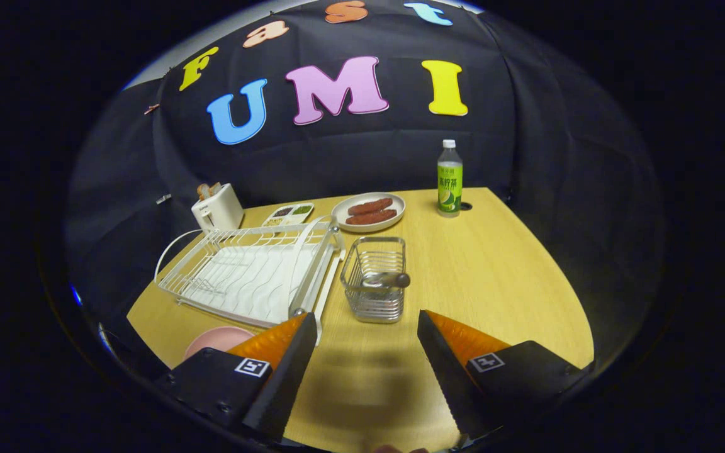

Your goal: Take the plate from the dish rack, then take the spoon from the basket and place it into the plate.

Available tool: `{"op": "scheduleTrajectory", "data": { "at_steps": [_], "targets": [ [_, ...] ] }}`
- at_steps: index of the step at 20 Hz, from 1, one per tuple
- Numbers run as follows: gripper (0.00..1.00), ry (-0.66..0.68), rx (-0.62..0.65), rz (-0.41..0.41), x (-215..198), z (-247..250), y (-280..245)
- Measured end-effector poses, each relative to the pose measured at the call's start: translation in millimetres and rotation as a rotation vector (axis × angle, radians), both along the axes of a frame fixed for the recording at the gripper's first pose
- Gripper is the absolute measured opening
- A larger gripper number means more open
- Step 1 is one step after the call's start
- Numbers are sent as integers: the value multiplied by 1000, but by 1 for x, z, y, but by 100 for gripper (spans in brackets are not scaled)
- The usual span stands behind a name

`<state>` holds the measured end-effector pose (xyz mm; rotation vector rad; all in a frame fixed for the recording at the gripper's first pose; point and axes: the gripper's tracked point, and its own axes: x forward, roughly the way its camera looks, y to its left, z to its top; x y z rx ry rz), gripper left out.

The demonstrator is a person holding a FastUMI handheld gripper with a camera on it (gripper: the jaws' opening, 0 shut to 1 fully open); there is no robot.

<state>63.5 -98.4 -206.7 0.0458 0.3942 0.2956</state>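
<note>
Gripper (367, 324) open, fingers spread wide over bare wooden table (494, 283), nothing between them. Wire basket (375, 279) sits just ahead of the fingertips, centre frame; spoon (387, 280) lies in it, dark handle end poking over the right rim. White dish rack (252, 274) left of the basket, no dishes in it. Pink plate (218, 340) lower left, flat on the table, in front of the rack, partly hidden behind the left finger. Beyond the rack: white toaster (218, 207) with bread in the slots, small divided tray (288, 215), plate of sausages (369, 211). Green-label drink bottle (449, 179) upright at the far right of the table. Spoon and pink plate well apart.
</note>
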Motion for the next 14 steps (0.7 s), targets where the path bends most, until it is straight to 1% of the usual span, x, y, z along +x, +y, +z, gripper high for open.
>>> {"op": "scheduleTrajectory", "data": {
  "at_steps": [4,6,8,11,14],
  "targets": [
    [99,-98,-21,-7,32,7,-13],
    [98,-131,1,4,47,6,-11],
    [99,-159,-19,19,60,1,-12],
    [99,-211,-58,37,76,-7,-9],
    [99,-219,-33,56,83,-14,2]
  ]
}}
